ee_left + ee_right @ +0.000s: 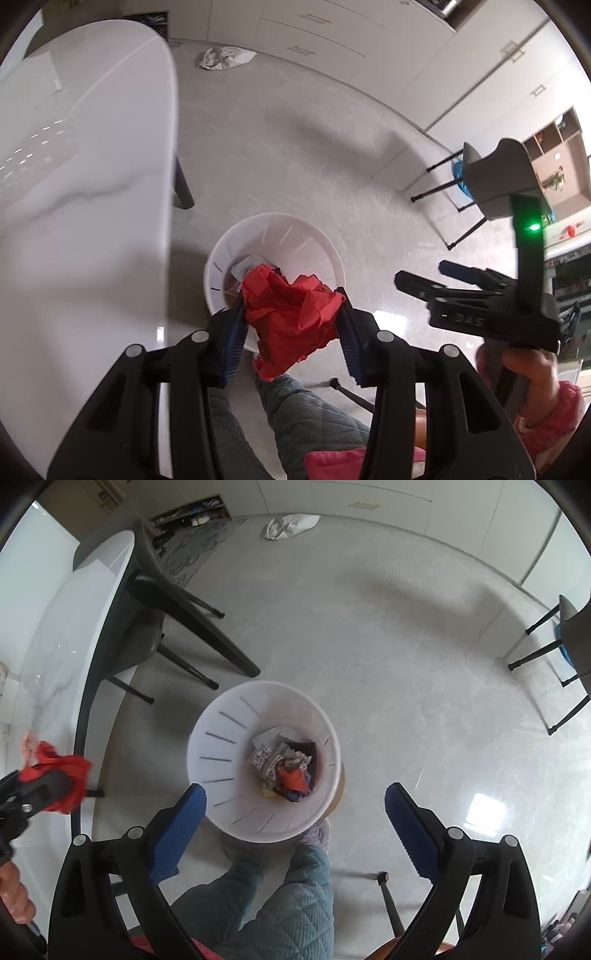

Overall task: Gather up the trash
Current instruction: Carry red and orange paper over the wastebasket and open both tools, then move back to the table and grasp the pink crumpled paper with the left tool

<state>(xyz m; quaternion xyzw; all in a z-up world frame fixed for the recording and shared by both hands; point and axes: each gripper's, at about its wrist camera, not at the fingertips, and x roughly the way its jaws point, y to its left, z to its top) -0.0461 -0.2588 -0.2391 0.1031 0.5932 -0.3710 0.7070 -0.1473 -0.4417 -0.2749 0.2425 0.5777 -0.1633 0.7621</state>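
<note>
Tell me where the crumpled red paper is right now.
The crumpled red paper is clamped in the left gripper, held beside the white marble table, above the white slotted trash bin on the floor.

— What stands around the bin (pixel 221 738) for you?

— Its mouth is open from above, trash (pixel 286 766) low inside. The desk (pixel 85 184) edge crowds your left, with a dark chair (pixel 155 602) tucked beside it.

— And to your right?

— Bare floor (pixel 406 664) runs wide there, another chair (pixel 565 642) well apart. Your legs (pixel 280 897) stand just at the bin's near rim, possibly touching it.

black tongs (pixel 295 812), blue ribbed pads (pixel 406 825), pink sleeve (pixel 554 417)
</note>
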